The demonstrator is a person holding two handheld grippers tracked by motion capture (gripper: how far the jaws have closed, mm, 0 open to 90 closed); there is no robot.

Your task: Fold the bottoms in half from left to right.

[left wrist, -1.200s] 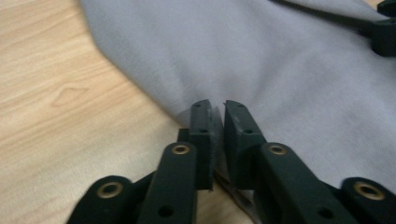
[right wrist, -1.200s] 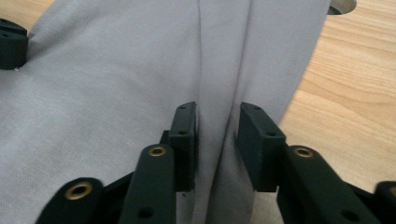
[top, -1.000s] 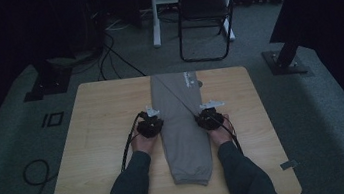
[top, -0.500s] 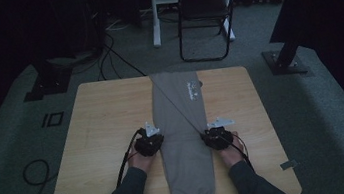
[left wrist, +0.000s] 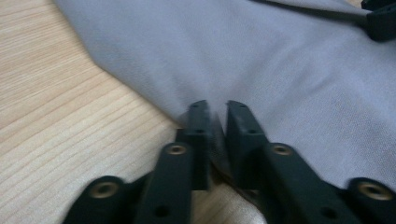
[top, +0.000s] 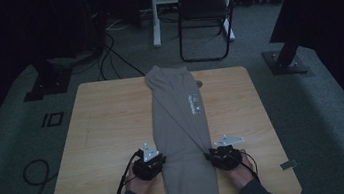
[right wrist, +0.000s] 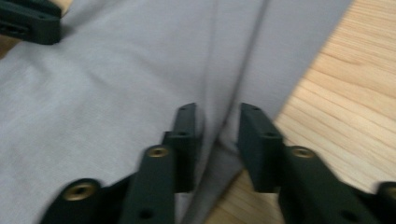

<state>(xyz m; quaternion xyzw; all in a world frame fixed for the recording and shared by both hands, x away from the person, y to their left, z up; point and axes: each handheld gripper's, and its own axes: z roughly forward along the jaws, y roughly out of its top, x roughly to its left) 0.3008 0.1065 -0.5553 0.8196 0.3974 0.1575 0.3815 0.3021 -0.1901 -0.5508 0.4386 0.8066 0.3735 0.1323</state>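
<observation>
Trousers, grey and folded lengthwise into one long strip, lay down the middle of the wooden table in the high view, waistband at the table's far edge and the leg ends hanging over its near edge. There we saw the left gripper touching the trousers' left edge near the leg end, and the right gripper touching their right edge directly across from it, a hand behind each. In the left gripper view we found the left gripper with a ridge of the trousers' edge between its jaws; the jaws had just been opening, and we could not tell whether the pads still pressed the cloth. In the right gripper view the right gripper straddled a raised fold of the trousers beside bare table, its jaws likewise just opening, with gaps showing beside the fold.
</observation>
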